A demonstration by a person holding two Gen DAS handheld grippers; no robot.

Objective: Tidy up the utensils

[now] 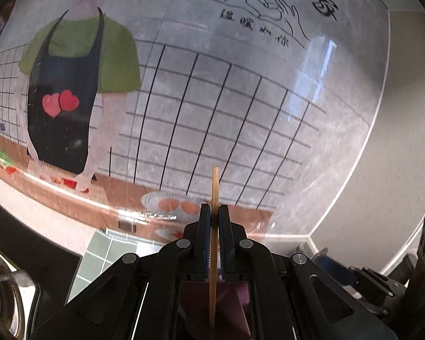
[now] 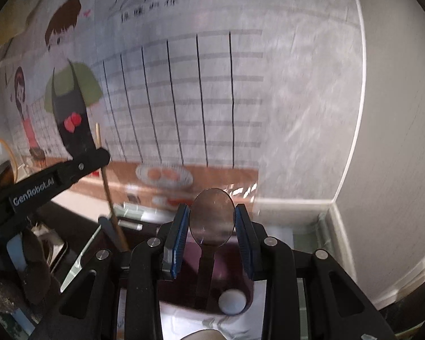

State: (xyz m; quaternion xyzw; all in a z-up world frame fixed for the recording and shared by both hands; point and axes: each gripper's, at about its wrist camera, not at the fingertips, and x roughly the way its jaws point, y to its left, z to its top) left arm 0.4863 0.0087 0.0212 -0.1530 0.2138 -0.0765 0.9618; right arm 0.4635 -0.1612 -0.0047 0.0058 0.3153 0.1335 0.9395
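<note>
Chopstick (image 1: 214,198) standing upright, pinched in the closed left hand-held gripper (image 1: 214,218). Spoon (image 2: 212,218) sitting bowl-up between the right hand-held gripper (image 2: 212,226) pads, at 12 o'clock; contact unclear. Risk: spoon slipping if grip is loose.

a home kitchen: cartoon cooking splashback (image 1: 184,99), steel pot (image 1: 5,291), tiled counter (image 1: 104,255).

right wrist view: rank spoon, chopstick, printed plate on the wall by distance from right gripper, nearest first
1. Spoon: between the right gripper fingers.
2. Chopstick: to the left, held in the left gripper.
3. Printed plate: on the wall ahead, farthest.
</note>
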